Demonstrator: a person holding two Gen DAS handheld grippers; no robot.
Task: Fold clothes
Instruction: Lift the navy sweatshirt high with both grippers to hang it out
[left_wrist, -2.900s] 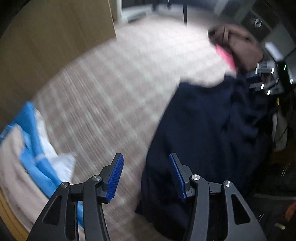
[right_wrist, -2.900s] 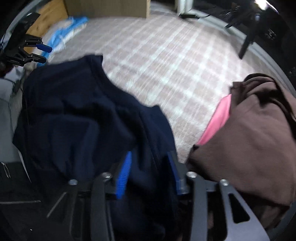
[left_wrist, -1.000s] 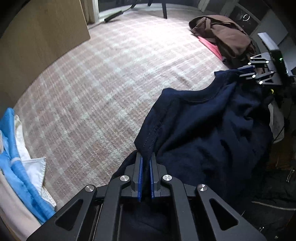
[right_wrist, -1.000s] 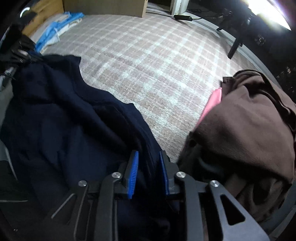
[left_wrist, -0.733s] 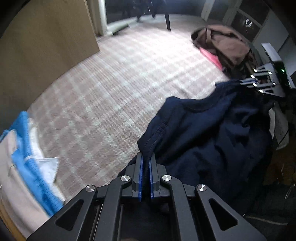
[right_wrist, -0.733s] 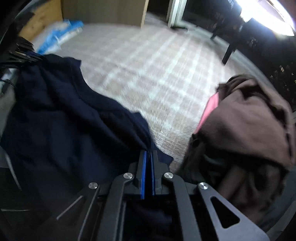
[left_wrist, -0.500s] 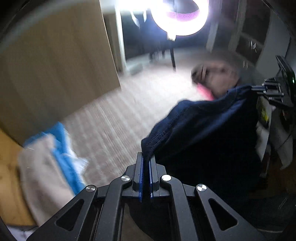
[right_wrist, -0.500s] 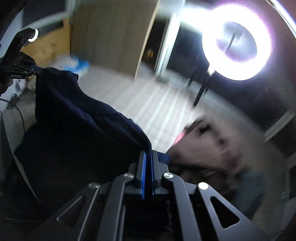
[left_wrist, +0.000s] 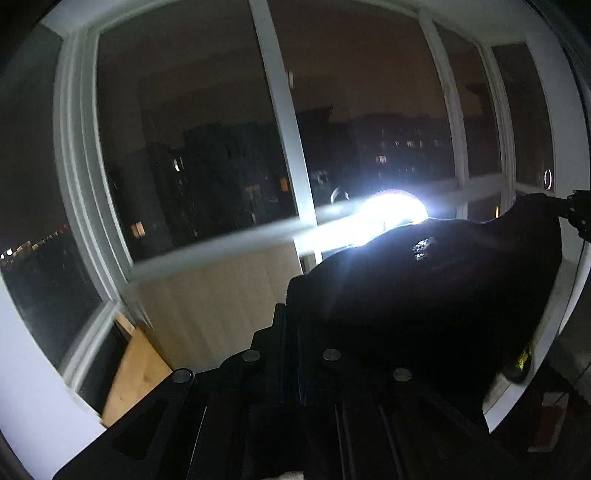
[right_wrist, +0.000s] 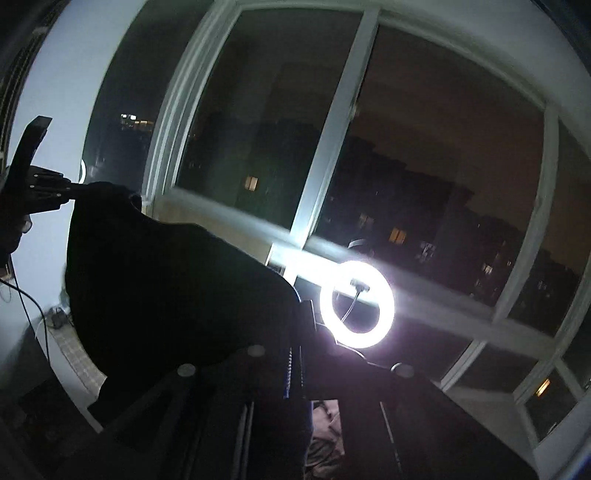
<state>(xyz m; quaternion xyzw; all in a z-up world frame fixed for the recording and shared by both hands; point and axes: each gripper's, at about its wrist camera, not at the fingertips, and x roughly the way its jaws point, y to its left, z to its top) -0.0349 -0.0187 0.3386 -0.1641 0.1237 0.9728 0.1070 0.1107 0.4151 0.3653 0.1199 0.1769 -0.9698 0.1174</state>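
A navy garment (left_wrist: 424, 295) hangs spread in the air, a dark silhouette against the window. My left gripper (left_wrist: 291, 312) is shut on one top corner of it, at the bottom middle of the left wrist view. The right gripper (left_wrist: 578, 212) shows at the far right edge, pinching the other corner. In the right wrist view the navy garment (right_wrist: 166, 295) stretches from my right gripper (right_wrist: 297, 319), shut on its edge, up to the left gripper (right_wrist: 44, 188) at the far left. The cloth's lower part is hidden.
Both cameras point up at a large white-framed window (left_wrist: 288, 122) with night outside. A bright ring light (right_wrist: 356, 304) glares just past the garment. A wooden board (left_wrist: 136, 369) leans at lower left. A cable (right_wrist: 33, 314) hangs by a strip of checked floor (right_wrist: 74, 350).
Both grippers have lifted and tilted upward with the navy garment, raising it off the checked carpet. The views have swung from the floor to the window and ring light.
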